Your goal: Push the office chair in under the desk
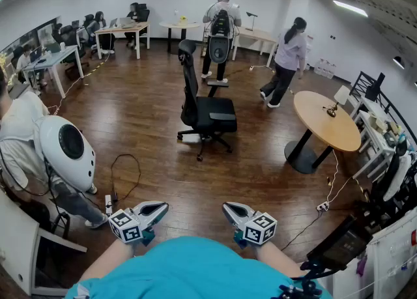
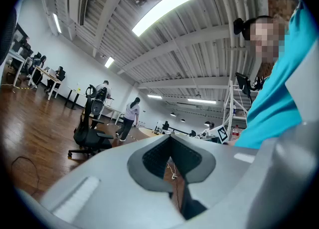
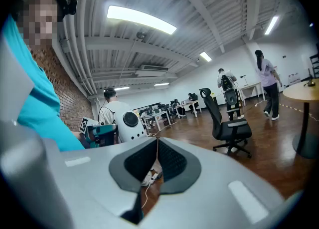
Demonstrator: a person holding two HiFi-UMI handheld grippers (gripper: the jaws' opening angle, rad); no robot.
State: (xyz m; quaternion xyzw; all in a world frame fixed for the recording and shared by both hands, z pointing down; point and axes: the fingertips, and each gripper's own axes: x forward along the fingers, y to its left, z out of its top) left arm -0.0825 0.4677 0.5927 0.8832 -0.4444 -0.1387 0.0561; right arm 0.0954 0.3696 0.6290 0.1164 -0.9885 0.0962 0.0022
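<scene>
Office chair (image 1: 207,112): black, upright on its wheeled base out on the open wood floor (image 1: 143,115), straight ahead of both grippers and well apart from them; touched by neither, and tucked under no worktop.
Left gripper (image 1: 159,208): held low, close in front of the person's teal shirt (image 1: 189,268), jaws clenched together with nothing between them.
Right gripper (image 1: 229,208): level with the left one, just beside it, jaws pressed tight too, and empty.
Chair facing: backrest toward the left gripper's side, seat toward the right gripper's side.
Cable (image 1: 124,174): a dark loop on the floor, ahead and left of the left gripper, nearer than the chair.
Seated person (image 1: 19,128): off to the left gripper's left, with a white rounded unit (image 1: 65,144) at the back.
Round worktop (image 1: 326,120): ahead and right of the right gripper, right of the chair and apart from it.
Walking person (image 1: 283,63): beyond the round worktop, farther out than the chair.
Standing person (image 1: 220,24): past the chair, back turned.
Far worktops (image 1: 124,29): along the back wall, farthest from both grippers, people seated at them.
</scene>
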